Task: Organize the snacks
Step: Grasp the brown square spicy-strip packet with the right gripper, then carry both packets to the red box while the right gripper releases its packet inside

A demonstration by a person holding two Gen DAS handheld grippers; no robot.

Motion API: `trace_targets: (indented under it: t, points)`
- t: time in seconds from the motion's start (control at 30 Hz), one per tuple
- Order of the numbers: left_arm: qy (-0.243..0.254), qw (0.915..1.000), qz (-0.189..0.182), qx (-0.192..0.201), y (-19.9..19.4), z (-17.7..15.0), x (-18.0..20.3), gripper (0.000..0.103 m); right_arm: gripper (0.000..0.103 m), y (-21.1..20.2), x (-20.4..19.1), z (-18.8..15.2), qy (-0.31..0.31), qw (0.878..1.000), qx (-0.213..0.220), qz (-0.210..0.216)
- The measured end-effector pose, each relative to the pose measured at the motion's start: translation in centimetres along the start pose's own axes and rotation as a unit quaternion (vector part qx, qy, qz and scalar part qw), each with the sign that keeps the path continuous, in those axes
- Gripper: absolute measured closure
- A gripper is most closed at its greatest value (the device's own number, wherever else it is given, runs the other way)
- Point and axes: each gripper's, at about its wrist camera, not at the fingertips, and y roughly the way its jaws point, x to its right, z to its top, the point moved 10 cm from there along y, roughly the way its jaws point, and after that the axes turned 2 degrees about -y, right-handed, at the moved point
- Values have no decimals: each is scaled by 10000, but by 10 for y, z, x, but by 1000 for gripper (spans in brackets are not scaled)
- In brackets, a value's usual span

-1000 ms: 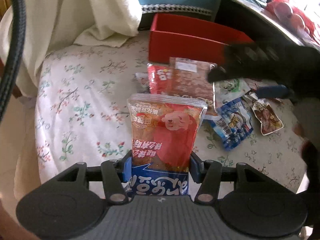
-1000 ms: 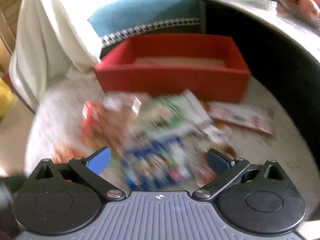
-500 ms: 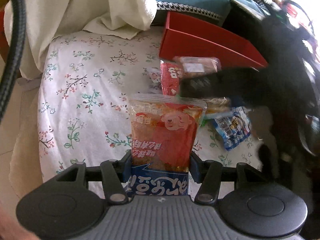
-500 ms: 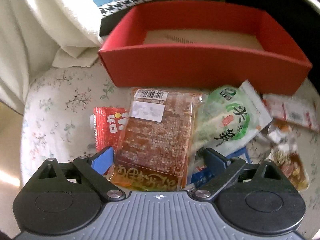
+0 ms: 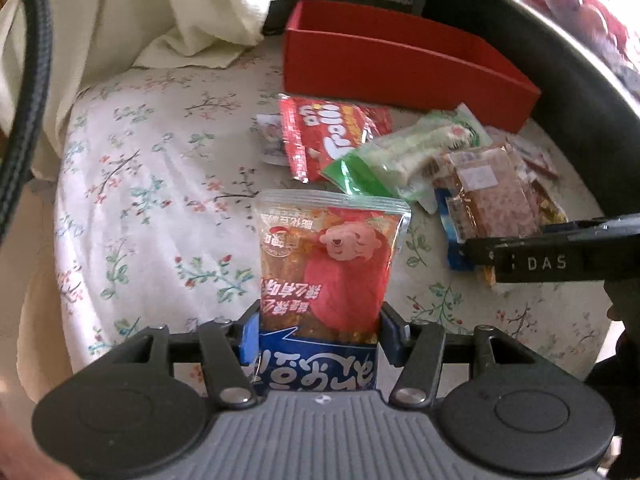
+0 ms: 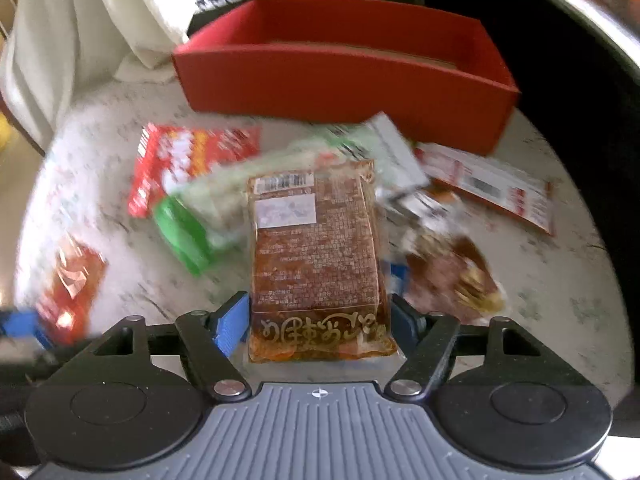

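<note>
Floral cloth (image 5: 152, 184) covers the round table, with a red box (image 6: 344, 68) open at the far edge, toward twelve o'clock, and a white cloth (image 5: 120, 12) draped at ten o'clock.

In the left wrist view the left gripper (image 5: 320, 334) clamps a red snack pouch (image 5: 328, 256) upright by its blue lower band; a cartoon face shows on its glossy front. The jaws have just been opening slightly, yet the pads still touch the pouch.

In the right wrist view the right gripper (image 6: 318, 324) has its jaws against both sides of a brown clear-wrapped pack (image 6: 316, 256) with a white label, a barcode and gold script at the near end. These jaws have just been closing, from wide apart with nothing between them a second ago to a hold on the pack, which lay flat on the heap half a second ago.

Behind it, from ten to two o'clock, lie a red packet (image 6: 188, 160), a green-and-white bag (image 6: 208, 216) and a flat red-and-white sachet (image 6: 492, 188), all blurred.
</note>
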Motion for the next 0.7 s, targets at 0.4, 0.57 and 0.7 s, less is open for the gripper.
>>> trace_targets:
  t: [0.4, 0.57, 0.7]
  points:
    - [229, 9981, 557, -102, 18, -3, 5, 44, 6, 11, 10, 2, 253, 9991, 204, 266]
    - [40, 9990, 436, -55, 12, -3, 12, 55, 23, -3, 10, -3, 154, 9992, 245, 280]
    - [26, 9988, 488, 81, 6, -2, 17, 55, 26, -13, 7, -4, 8, 9990, 378, 240]
